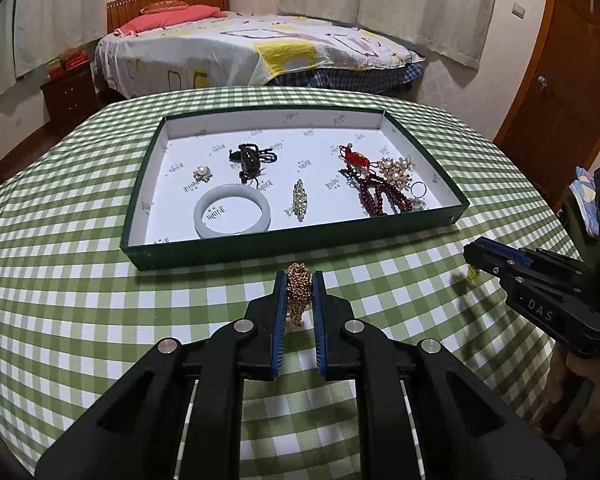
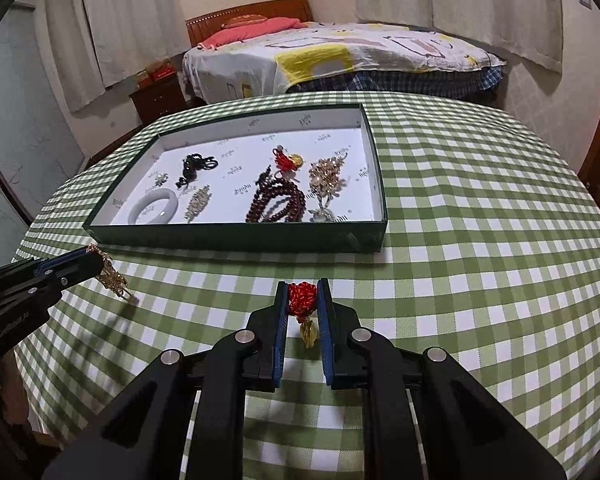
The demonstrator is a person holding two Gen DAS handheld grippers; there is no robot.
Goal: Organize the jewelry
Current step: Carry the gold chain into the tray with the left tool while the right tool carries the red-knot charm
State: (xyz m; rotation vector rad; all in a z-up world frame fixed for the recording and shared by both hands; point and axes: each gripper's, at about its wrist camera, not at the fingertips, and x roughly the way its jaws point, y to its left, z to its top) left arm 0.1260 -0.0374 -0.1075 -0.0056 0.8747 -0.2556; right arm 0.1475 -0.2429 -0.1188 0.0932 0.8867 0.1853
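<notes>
Most of the sorting looks done to me: the green-walled tray (image 1: pixel 296 246) already holds nearly all the jewelry, and the only pieces I can see outside it are the two I am carrying. On the checked tablecloth (image 1: pixel 80 280) I see nothing else loose.

My left gripper (image 1: pixel 299 292) is clamped on a gold chain (image 1: pixel 299 290), bunched between the blue pads with its tail hanging below, just in front of the tray's near wall. My right gripper (image 2: pixel 303 300) is pinched on a red knotted charm (image 2: pixel 301 299) with a yellow pendant (image 2: pixel 309 336) dangling under it, also short of the near wall and toward the tray's right end. Both pieces hang clear of the cloth, as far as I can judge.

Inside the tray, on its white printed liner: a pale bangle (image 1: pixel 232 216) at the near left, a small pearl brooch (image 1: pixel 202 173) behind it, a black cord piece (image 1: pixel 249 160) further back, and a slim rhinestone clip (image 1: pixel 299 200) near the middle. The right side is crowded: dark red beads (image 1: pixel 376 198), another red charm (image 1: pixel 356 158), a pearl cluster (image 1: pixel 396 172) and a ring (image 1: pixel 419 190), lying touching or overlapping.

What I judge is left: carry both pieces over the wall and set them down, best in the open middle.
</notes>
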